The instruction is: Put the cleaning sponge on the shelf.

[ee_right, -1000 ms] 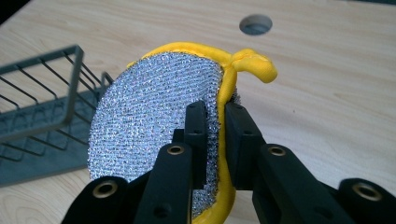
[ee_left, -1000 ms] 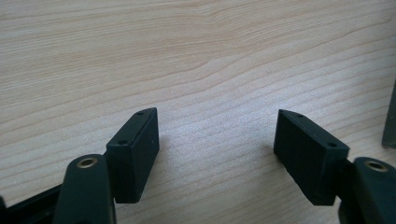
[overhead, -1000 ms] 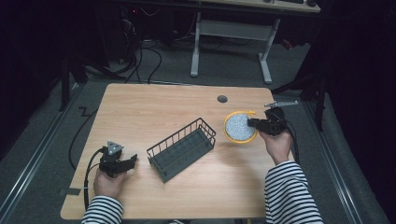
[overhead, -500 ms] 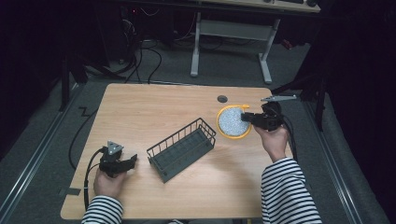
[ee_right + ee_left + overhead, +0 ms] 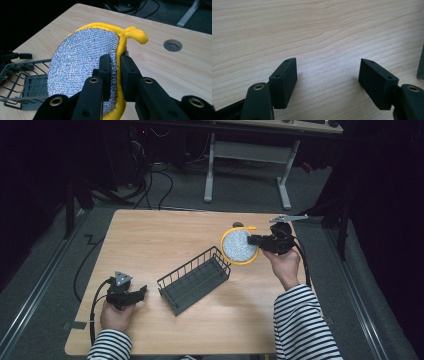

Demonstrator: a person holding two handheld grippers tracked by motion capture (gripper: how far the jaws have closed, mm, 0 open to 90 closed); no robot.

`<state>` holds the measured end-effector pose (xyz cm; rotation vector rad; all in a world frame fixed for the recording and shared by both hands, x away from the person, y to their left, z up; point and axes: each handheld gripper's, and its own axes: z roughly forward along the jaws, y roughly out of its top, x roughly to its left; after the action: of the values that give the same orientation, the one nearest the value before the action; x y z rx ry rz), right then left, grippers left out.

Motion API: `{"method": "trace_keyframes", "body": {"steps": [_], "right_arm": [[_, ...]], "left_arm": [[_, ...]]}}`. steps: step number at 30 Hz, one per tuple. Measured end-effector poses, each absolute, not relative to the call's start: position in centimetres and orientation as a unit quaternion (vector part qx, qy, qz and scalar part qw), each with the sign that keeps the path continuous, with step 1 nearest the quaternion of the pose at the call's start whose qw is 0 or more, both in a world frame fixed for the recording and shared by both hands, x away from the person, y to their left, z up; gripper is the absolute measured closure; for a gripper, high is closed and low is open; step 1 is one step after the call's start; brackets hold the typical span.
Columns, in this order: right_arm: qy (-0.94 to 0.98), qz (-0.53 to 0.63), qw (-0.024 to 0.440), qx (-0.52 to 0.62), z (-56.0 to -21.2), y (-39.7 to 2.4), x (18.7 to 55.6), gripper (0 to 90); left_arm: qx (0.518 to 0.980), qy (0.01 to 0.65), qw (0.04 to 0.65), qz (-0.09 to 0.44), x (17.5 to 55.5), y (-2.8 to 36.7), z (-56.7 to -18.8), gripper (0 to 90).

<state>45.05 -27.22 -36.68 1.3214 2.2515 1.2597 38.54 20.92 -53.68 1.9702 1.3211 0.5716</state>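
Right gripper (image 5: 255, 240) clamped on round silver scrubber (image 5: 239, 245) (yellow rim), lifted above wire basket (image 5: 194, 280); left gripper (image 5: 134, 294) open, empty, on table (image 5: 150, 240).

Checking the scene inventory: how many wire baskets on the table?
1. The dark wire basket sits mid-table at an angle, between the left gripper and the right gripper, which holds the yellow-rimmed scrubber just beyond its far end. Nothing suggests a hidden second one.

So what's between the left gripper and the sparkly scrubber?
In the high view, the wire basket sits between the left gripper and the scrubber.
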Motion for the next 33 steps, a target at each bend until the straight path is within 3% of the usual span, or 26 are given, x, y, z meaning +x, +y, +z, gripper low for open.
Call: {"method": "trace_keyframes", "body": {"steps": [19,33], "right_arm": [[0.797,0.435,0.097,0.408,-37.1,-21.6,46.3,80.0],[0.811,0.425,0.072,0.397,-39.3,-18.4,47.4,79.8]], "left_arm": [[0.758,0.509,0.344,0.22,38.5,20.9,-53.7,31.5],[0.758,0.508,0.343,0.22,38.5,20.9,-53.7,31.4]]}}
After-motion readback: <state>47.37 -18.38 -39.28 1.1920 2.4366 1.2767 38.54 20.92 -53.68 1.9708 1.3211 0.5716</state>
